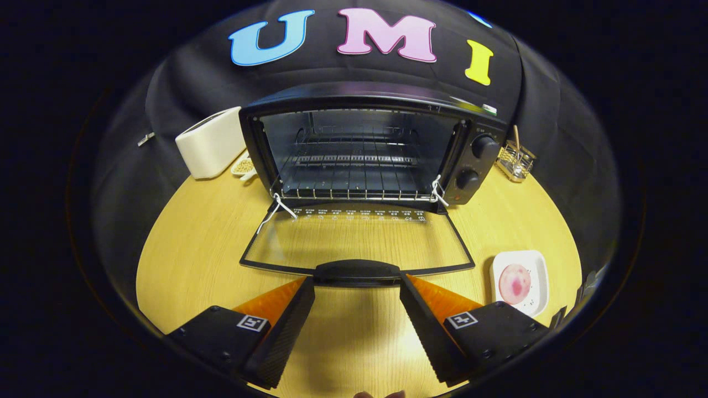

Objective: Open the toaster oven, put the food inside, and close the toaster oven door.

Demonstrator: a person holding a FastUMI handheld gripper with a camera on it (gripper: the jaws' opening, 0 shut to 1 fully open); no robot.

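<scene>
A black toaster oven [481,119] stands at the back of the wooden table with its glass door [357,240] folded down flat toward me. The wire rack [354,171] inside is bare. The door's black handle [358,272] lies just ahead of my fingertips, between them and a little beyond. My gripper [357,286] is open with nothing between its fingers. A round pink food item [515,283] rests on a small white square plate [537,276] to the right of the door, beside the right finger.
A white toaster [210,143] sits left of the oven, with a small white dish of food [244,166] next to it. A wire basket [515,160] with sticks stands to the oven's right. The yellow tabletop [193,232] spreads around the door.
</scene>
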